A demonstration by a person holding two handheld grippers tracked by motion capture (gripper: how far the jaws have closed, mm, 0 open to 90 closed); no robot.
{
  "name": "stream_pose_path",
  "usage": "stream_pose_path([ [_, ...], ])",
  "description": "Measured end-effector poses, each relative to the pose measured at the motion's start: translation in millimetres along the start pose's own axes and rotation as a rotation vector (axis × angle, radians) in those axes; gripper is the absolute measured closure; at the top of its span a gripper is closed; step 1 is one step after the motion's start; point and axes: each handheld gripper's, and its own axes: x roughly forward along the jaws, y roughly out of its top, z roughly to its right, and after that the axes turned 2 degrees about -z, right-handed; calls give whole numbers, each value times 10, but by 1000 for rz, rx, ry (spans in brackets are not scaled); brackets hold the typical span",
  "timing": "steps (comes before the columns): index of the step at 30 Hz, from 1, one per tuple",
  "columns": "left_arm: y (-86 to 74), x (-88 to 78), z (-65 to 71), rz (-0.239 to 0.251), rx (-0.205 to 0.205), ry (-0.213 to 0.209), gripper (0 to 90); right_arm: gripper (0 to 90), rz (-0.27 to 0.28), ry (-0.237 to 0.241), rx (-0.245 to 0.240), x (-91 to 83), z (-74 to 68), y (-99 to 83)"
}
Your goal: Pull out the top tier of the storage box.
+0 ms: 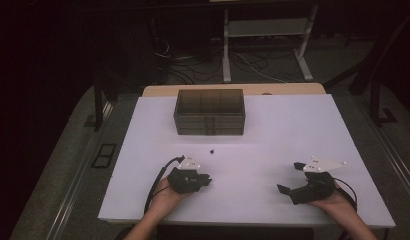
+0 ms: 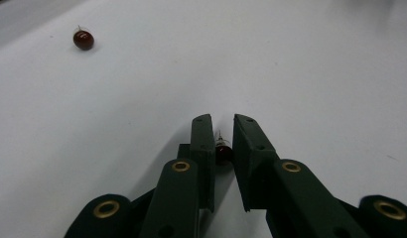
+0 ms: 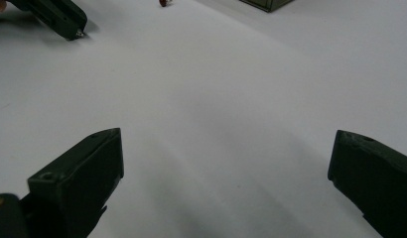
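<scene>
In the left gripper view, my left gripper (image 2: pixel 223 120) has its jaws drawn close on a small dark red bead (image 2: pixel 223 152) with a thin wire pin, held just over the white table (image 2: pixel 315 74). A second, similar red bead (image 2: pixel 83 39) lies loose on the table farther off, also seen in the high view as a dark speck (image 1: pixel 212 150) ahead of the left gripper (image 1: pixel 208 179). My right gripper (image 1: pixel 289 177) rests at the near right with its jaws wide apart. The right gripper view shows this gripper (image 3: pixel 226 168) open over bare table with nothing between its fingers.
A dark, translucent box of small drawers (image 1: pixel 209 112) stands at the far middle of the white table (image 1: pixel 293 130). Its corner (image 3: pixel 266 4) and the left gripper (image 3: pixel 62 20) appear along the top of the right gripper view. Table legs and cables lie beyond.
</scene>
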Motion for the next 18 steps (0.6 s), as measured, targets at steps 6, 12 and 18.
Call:
stream_pose_path([
  [6,5,4,-2,6,5,-13,705,4,-3,1,1,8,6,2],
  [12,52,-32,0,41,-4,-11,594,4,-3,-1,-2,10,0,1],
  [18,114,-36,-78,46,-27,-10,532,4,-4,-1,-7,15,-4,4],
])
